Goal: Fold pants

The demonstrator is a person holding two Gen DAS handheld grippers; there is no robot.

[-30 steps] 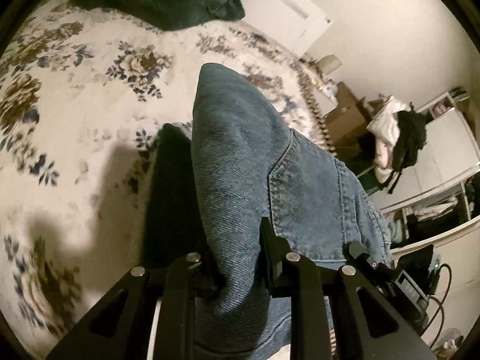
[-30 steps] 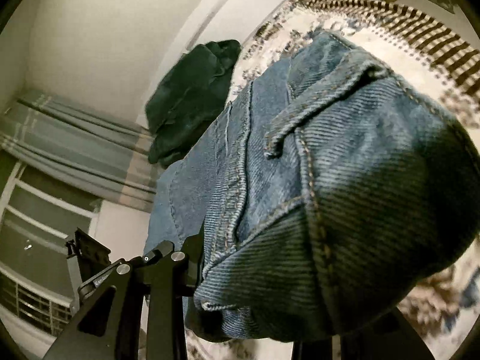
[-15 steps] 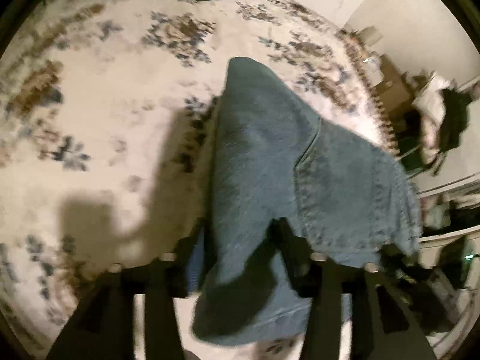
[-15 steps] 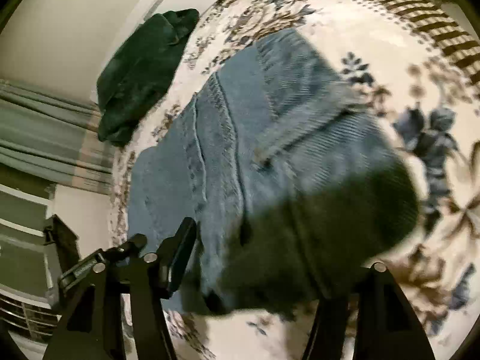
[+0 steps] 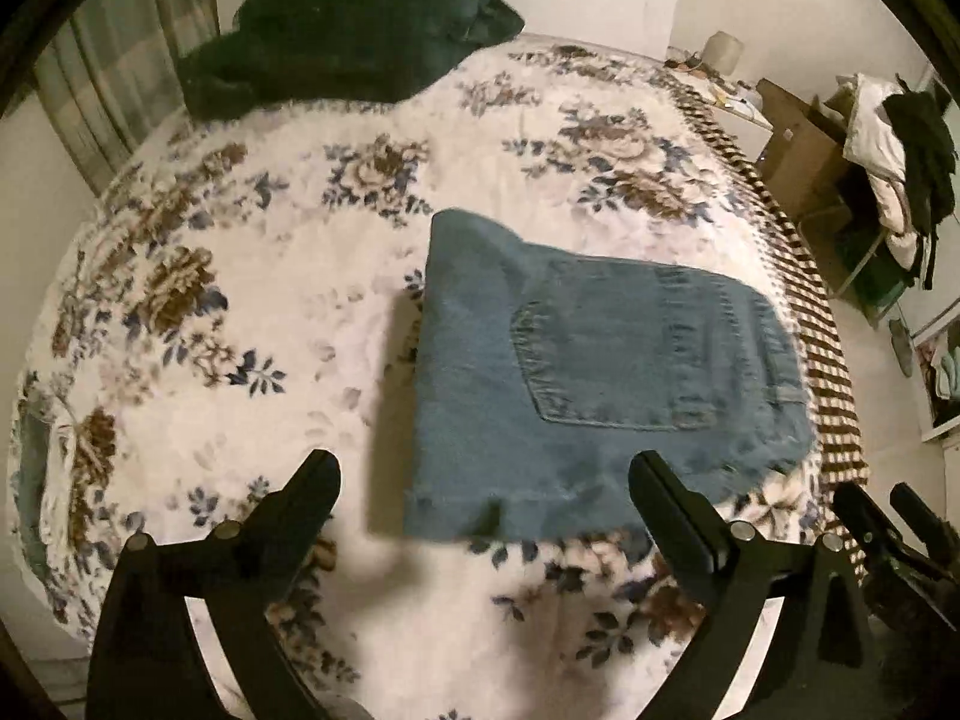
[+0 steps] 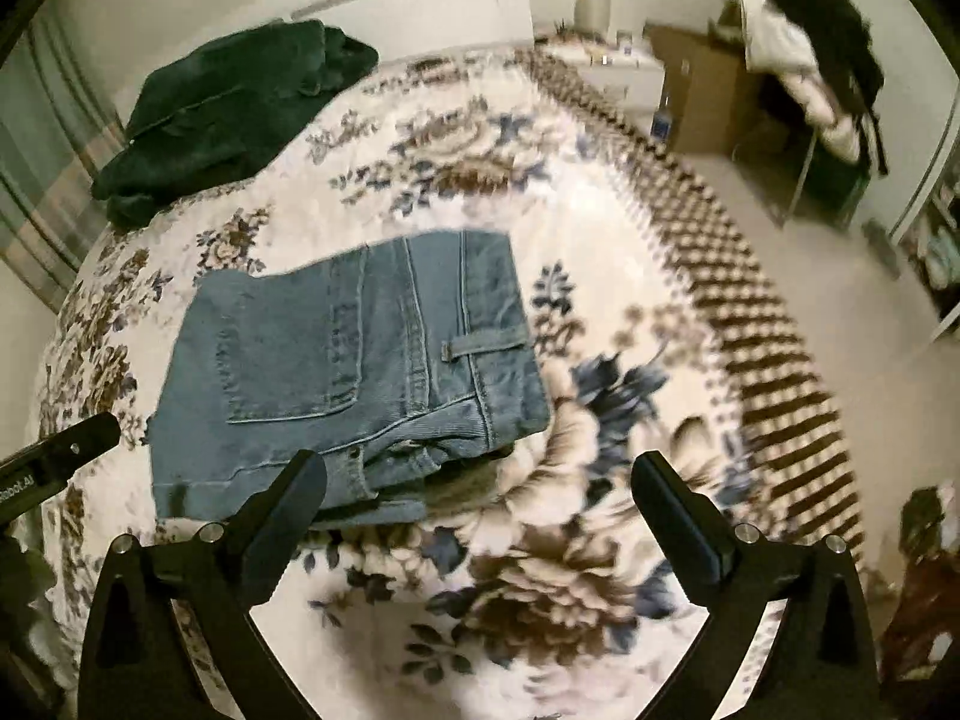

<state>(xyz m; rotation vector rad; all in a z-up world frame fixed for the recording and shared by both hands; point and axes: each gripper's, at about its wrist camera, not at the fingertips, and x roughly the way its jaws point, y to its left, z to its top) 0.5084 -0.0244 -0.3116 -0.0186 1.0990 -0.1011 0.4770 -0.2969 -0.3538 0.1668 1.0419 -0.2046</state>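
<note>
Blue denim pants (image 5: 588, 372) lie folded into a compact rectangle on the floral bedspread (image 5: 252, 312), back pocket up. In the right wrist view the same pants (image 6: 354, 372) show their waistband and belt loop facing right. My left gripper (image 5: 483, 471) hovers above the near edge of the pants, its jaws opening wide, nothing pressed between them. My right gripper (image 6: 477, 471) hangs above the bedspread (image 6: 600, 480) just right of the pants' near corner, jaws also opening, with nothing held. Part of the left gripper's body (image 6: 54, 456) shows at the left edge of the right wrist view.
A dark green garment (image 5: 354, 42) lies heaped at the far side of the bed, by the wall and curtain. The bed's striped fringe edge (image 5: 810, 324) runs along the right. Beyond it are a cardboard box (image 5: 804, 150) and a rack of clothes (image 5: 900, 156).
Both grippers let go of the jeans, opened wide and rose away. The jeans dropped from the jaws and now lie flat and folded on the bedspread.
</note>
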